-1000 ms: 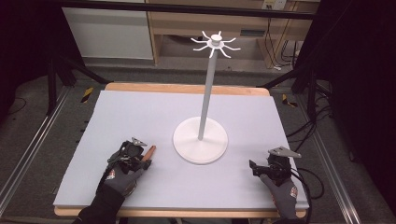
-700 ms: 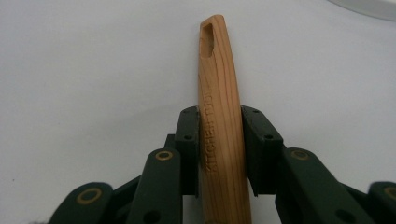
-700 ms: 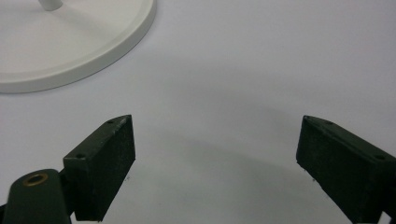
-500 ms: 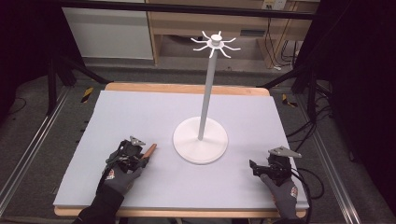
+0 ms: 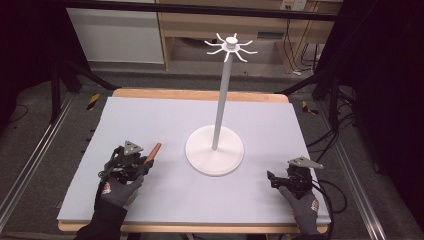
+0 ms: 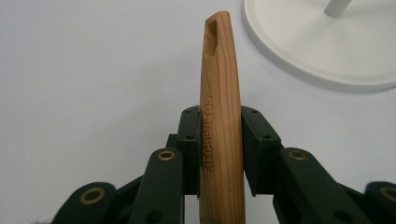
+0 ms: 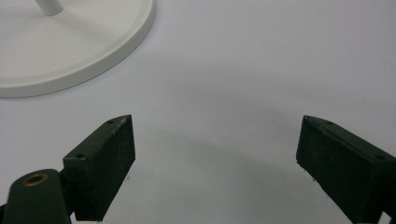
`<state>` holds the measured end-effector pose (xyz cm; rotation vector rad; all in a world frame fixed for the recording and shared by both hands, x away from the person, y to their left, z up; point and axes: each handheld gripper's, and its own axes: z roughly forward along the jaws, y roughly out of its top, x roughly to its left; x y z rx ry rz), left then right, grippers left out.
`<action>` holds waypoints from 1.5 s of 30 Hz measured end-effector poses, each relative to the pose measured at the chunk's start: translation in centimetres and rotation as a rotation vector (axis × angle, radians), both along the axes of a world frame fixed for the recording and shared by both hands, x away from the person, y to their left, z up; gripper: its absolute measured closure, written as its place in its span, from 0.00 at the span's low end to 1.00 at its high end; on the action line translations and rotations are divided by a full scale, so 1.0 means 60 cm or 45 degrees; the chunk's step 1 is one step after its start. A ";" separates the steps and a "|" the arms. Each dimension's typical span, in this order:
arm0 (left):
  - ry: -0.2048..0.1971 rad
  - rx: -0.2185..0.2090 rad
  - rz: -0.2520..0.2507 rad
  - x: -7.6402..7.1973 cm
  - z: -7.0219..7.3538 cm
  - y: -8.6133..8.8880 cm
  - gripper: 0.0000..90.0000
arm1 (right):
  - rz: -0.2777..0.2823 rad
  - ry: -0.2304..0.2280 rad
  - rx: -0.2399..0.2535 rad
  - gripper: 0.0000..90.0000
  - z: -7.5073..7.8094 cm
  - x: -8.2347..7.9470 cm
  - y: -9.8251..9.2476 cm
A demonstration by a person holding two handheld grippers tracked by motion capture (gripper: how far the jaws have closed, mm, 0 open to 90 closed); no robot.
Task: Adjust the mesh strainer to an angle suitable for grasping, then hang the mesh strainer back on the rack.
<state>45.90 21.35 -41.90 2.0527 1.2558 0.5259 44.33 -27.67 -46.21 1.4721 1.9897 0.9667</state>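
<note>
A wooden utensil handle (image 6: 219, 79), stamped with lettering and with a slot near its tip, stands between the jaws of my left gripper (image 6: 219, 140), whose pads press on both its sides. From above, the handle (image 5: 155, 150) sticks out of the left gripper (image 5: 145, 162) toward the white stand's round base (image 5: 215, 150), at the mat's front left. The part of the utensil behind the jaws is hidden. My right gripper (image 5: 272, 177) rests at the front right, and its jaws (image 7: 215, 154) stand wide apart over bare mat.
The white stand has a tall pole and a ring of hooks (image 5: 230, 46) at its top. Its base (image 7: 70, 42) lies close ahead of the right gripper. A pale grey mat (image 5: 165, 120) covers the wooden table. Cables and metal rails run along both sides.
My left gripper has closed on the wooden handle and lifted it slightly off the mat. The right gripper has stayed where it was.
</note>
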 end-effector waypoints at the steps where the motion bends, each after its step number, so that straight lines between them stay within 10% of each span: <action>1: -0.029 -0.023 0.006 -0.004 0.010 0.004 0.78 | -0.001 -0.002 0.002 0.13 0.000 0.000 0.000; 22: -0.277 -0.171 0.025 -0.038 0.074 0.014 0.78 | -0.004 -0.015 0.004 0.12 0.002 0.000 -0.001; 45: -0.419 -0.252 0.021 -0.036 0.126 -0.004 0.78 | 0.004 -0.020 -0.004 0.12 0.001 -0.001 -0.001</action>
